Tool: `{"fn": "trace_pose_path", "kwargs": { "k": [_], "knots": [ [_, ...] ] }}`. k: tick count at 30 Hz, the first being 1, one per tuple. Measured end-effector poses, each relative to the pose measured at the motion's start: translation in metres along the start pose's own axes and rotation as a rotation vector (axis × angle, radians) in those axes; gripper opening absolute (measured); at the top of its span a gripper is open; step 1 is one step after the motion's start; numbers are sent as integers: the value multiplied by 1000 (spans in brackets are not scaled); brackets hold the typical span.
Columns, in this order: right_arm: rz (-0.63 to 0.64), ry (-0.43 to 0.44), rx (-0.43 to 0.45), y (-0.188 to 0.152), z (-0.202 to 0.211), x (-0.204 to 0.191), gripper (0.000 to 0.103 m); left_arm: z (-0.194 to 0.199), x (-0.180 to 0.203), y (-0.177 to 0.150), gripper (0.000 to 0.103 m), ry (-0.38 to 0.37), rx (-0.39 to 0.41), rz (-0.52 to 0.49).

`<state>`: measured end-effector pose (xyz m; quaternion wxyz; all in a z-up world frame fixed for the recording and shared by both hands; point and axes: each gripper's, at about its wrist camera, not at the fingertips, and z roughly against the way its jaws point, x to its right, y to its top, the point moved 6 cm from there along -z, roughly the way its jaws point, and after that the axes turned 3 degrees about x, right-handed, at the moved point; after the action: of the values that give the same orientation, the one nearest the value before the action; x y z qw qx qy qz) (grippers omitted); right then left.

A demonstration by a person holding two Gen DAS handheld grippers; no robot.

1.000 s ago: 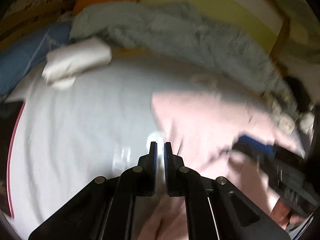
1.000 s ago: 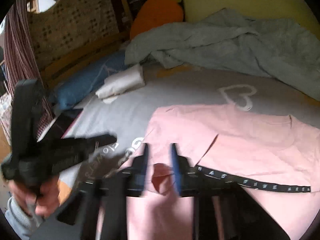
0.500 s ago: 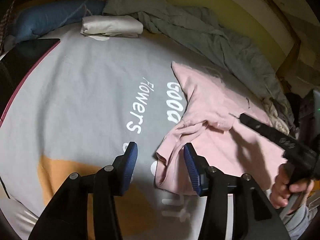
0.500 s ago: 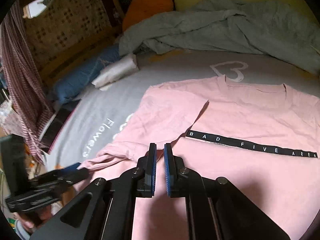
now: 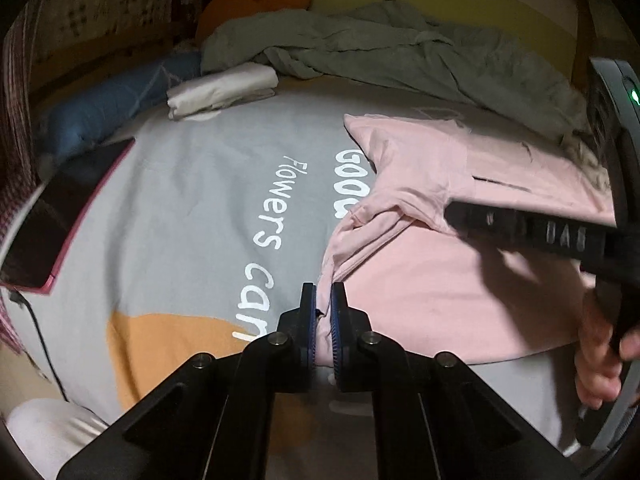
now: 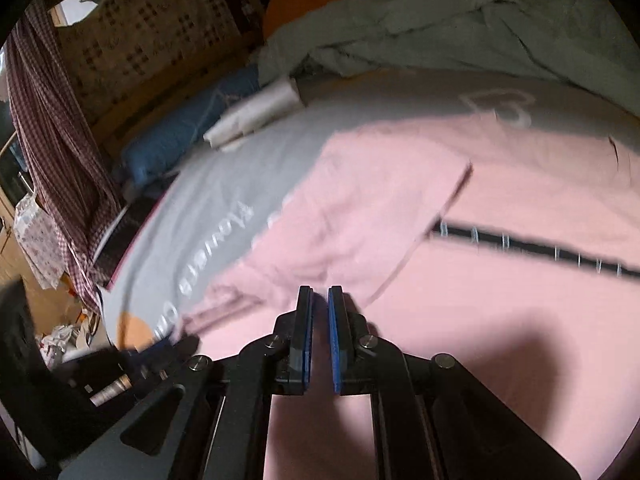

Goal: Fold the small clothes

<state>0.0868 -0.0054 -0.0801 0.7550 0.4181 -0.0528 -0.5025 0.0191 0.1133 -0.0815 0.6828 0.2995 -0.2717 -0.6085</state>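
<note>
Here:
Left tool (image 5: 323,294): jaws closing, pinching the pink shirt (image 5: 440,280) by its bunched edge.
Right tool (image 6: 319,300): narrow, nothing between its pads, over the shirt.
Shirt: spread on the bed (image 5: 180,208), ahead of both tools.

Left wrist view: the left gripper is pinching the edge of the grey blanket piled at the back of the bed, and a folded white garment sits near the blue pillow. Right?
Not quite. The left gripper is closing on the bunched edge of the pink T-shirt, not the grey blanket, which lies untouched at the back. The left wrist view shows it. The folded white garment does sit near the blue pillow.
</note>
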Motion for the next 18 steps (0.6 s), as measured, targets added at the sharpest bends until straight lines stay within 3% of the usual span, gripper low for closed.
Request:
{"fn": "trace_pose_path", "kwargs": {
  "k": [12, 15, 18],
  "knots": [
    [33, -49, 33, -19, 20, 1, 8, 4, 5, -6, 11, 70, 72, -62],
    [78, -164, 78, -18, 37, 10, 8, 8, 5, -4, 13, 65, 105, -56],
    [77, -200, 115, -15, 57, 23, 8, 14, 6, 0, 19, 47, 135, -54]
  ]
}}
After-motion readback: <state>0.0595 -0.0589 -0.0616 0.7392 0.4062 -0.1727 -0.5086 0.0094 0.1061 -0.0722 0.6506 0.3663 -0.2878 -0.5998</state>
